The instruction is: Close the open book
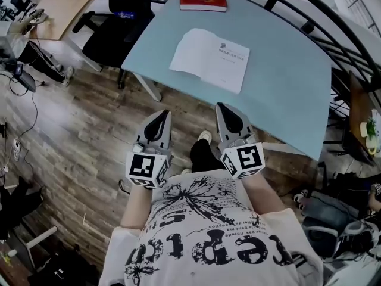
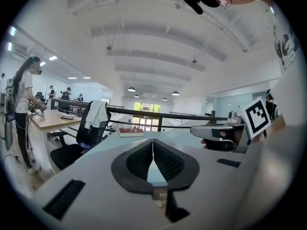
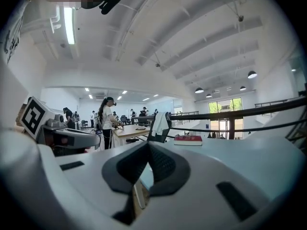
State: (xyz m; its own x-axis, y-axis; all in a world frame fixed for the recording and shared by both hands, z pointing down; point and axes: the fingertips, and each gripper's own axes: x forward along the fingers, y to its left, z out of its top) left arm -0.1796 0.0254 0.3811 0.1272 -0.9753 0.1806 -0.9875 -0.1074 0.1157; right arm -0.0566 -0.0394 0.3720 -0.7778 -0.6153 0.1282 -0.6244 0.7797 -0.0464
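A brown wooden plank floor (image 1: 77,136) spreads under a large pale blue table with a curved far edge (image 1: 286,94). The person's white T-shirt (image 1: 208,237) fills the bottom of the head view. It carries big black lettering and a spiky black graphic, but from this angle the words cannot be read with any certainty. A black office chair with a pale cloth over its back (image 1: 116,25) stands at the table's far left corner. The open book with white pages (image 1: 211,58) lies flat near the middle of the table. A short line of print sits near the top of its right page, too small to read. A closed red book (image 1: 203,0) lies well apart from it at the far edge. The left gripper (image 1: 161,114) and the right gripper (image 1: 221,107) are held out side by side in front of the torso, nearly level and aimed at the table. The left tip is over the floor short of the near edge, and the right tip is about at that edge. The cubes (image 1: 146,167) at their backs show black-and-white square codes. In each gripper view the ribbed jaws are pressed together at the tips with nothing between them.
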